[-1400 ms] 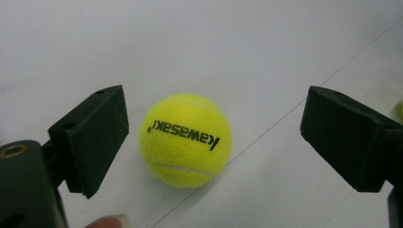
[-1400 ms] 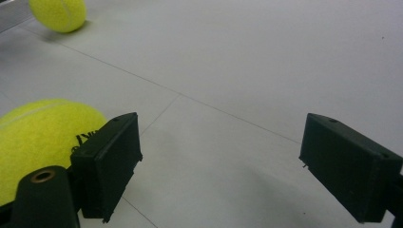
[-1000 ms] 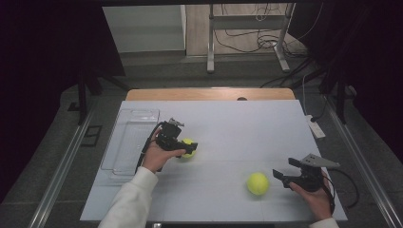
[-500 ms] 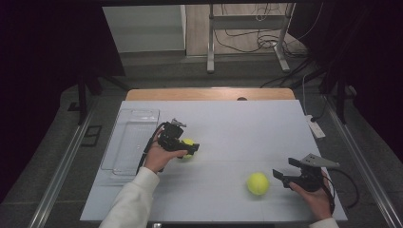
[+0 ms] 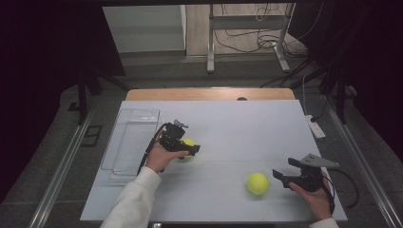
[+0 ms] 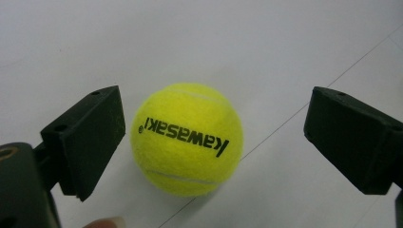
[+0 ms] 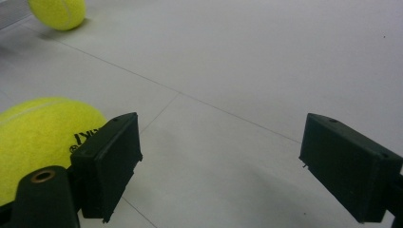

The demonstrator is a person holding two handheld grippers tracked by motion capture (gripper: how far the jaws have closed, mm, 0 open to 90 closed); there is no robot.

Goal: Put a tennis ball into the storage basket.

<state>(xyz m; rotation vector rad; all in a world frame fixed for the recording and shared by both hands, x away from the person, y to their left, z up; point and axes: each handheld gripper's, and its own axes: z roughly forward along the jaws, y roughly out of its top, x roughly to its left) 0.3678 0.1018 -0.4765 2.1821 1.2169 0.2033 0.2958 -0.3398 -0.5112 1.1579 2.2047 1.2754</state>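
Note:
A yellow tennis ball (image 6: 187, 139) marked "kawasaki" lies on the white table (image 5: 237, 128), between the jaws of my left gripper (image 6: 214, 126). That gripper is open and both jaws stand clear of the ball. From above, the left gripper (image 5: 191, 146) covers part of this ball (image 5: 189, 142) at centre left. A second tennis ball (image 5: 257, 183) rests near the front right. My right gripper (image 5: 283, 169) is open just to its right, jaws pointing at it. In the right gripper view that ball (image 7: 43, 137) sits left of the left jaw, outside the open right gripper (image 7: 221, 142).
A clear plastic tray (image 5: 139, 112) lies along the table's left side, beside the left hand. A small white device (image 5: 315, 127) sits at the right edge. The far ball (image 7: 57, 12) shows at top left in the right gripper view. Dark floor and stand legs lie beyond the table.

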